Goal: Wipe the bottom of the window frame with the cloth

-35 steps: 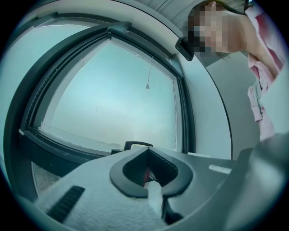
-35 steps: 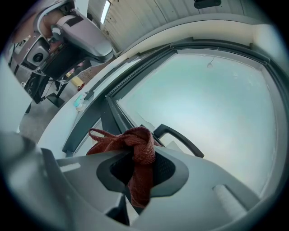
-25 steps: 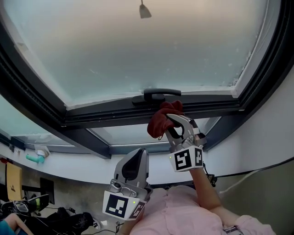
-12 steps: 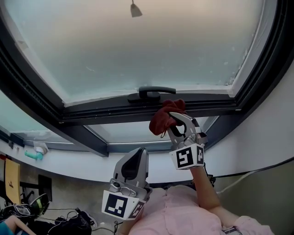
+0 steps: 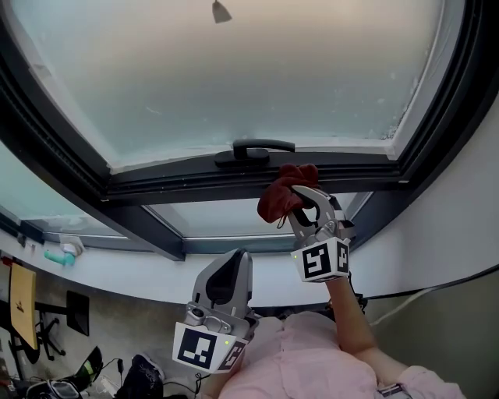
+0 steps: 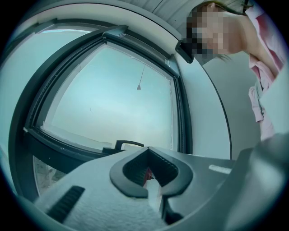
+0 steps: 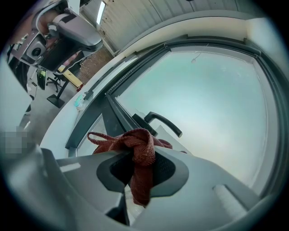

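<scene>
The frosted window pane (image 5: 249,78) fills most of the head view, and its top and both sides are cut off by the picture edge. Nothing behind the glass can be made out. The dark window frame (image 5: 179,185) runs round it, with its bottom rail crossing the middle of the view. A second pane below the rail is partly hidden by the grippers. A pale curved ledge (image 5: 117,269) runs under the frame. The floor at lower left is cluttered and too small to read. The person's pink shirt (image 5: 312,366) is cut off at the lower edge.

The left gripper (image 5: 236,261) is held low, near the shirt and well below the rail. Its fingers are together with nothing clamped between them. Through the hollow between them, the left gripper view shows only a sliver of red.

The right gripper (image 5: 302,195) is raised to the bottom rail, its fingers clamped on the red cloth (image 5: 281,196). The cloth is bunched, with a loose fold hanging down between the fingers in the right gripper view. It lies over the rail just right of and below the black handle (image 5: 261,148). Whether it presses on the rail cannot be told.

A small teal object (image 5: 58,257) on the ledge is too small to identify. A small grey shape (image 5: 221,12) near the top of the glass is also unclear.
</scene>
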`<action>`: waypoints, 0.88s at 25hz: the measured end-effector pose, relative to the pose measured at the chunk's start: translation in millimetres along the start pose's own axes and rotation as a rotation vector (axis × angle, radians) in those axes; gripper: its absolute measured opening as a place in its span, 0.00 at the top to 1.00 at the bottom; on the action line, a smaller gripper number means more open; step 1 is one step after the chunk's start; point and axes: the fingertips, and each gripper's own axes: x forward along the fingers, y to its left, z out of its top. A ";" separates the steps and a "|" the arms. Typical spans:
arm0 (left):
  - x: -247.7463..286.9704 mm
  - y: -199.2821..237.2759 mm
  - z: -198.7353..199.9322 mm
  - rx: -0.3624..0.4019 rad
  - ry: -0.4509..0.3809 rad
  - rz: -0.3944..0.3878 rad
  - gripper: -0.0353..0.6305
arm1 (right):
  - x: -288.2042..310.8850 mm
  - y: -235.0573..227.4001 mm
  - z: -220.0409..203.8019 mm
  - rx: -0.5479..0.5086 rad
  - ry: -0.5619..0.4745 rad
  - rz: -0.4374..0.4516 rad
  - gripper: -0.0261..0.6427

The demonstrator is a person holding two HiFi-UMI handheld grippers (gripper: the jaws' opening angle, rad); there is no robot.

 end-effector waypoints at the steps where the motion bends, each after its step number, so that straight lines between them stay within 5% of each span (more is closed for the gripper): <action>1: -0.5 -0.9 0.1 0.000 0.000 0.000 0.95 | -0.9 0.1 -1.3 -0.007 0.004 -0.001 0.85; 22: -2.6 -19.4 -1.3 0.001 0.001 -0.033 0.95 | -16.3 -10.5 -26.9 0.005 0.081 -0.012 0.85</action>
